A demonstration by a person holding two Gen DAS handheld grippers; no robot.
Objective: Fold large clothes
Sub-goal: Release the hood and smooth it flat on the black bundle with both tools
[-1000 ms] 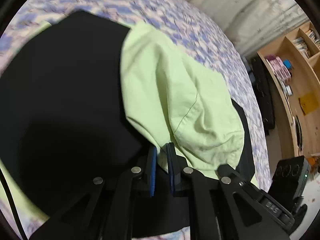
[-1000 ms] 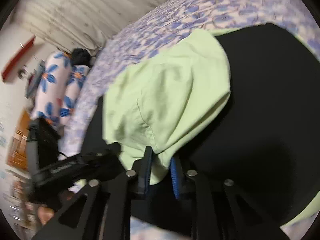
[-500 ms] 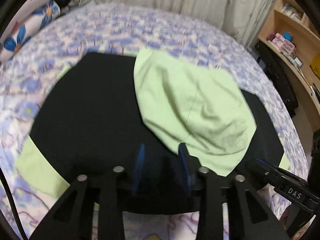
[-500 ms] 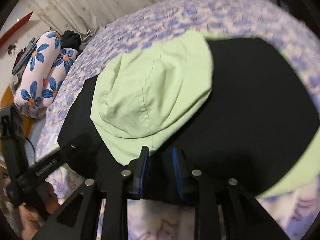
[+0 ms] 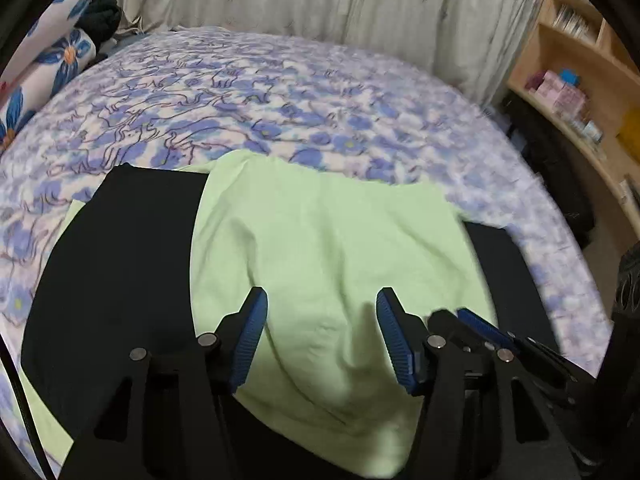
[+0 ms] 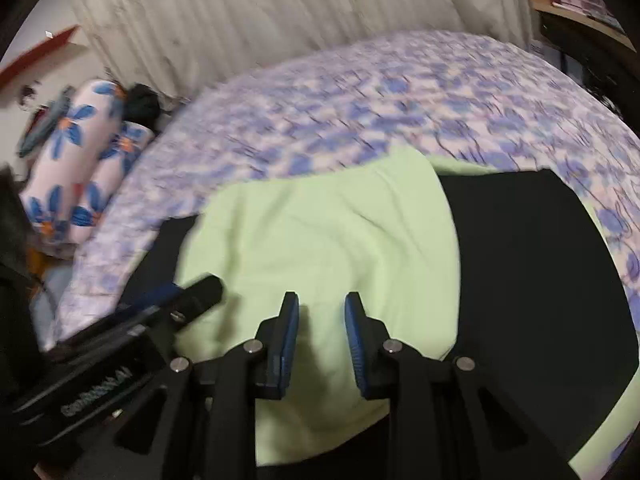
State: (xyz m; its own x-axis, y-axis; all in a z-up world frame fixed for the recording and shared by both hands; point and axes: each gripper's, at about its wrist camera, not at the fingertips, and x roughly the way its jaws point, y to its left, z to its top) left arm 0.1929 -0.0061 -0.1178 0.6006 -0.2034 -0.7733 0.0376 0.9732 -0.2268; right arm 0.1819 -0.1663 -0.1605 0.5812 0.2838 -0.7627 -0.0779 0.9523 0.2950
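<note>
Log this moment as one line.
left hand-held gripper: just opened, empty | right hand-held gripper: open, empty | green garment: folded over black board

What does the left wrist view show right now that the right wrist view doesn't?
Left wrist only: the wooden shelves at right, and the right gripper from the side.
Right wrist only: a red strip on the wall, and the left gripper from the side.
Both: the green garment lying over the black board on the floral bedspread, the flowered pillows, the curtain. Both grippers open, gripping nothing.
</note>
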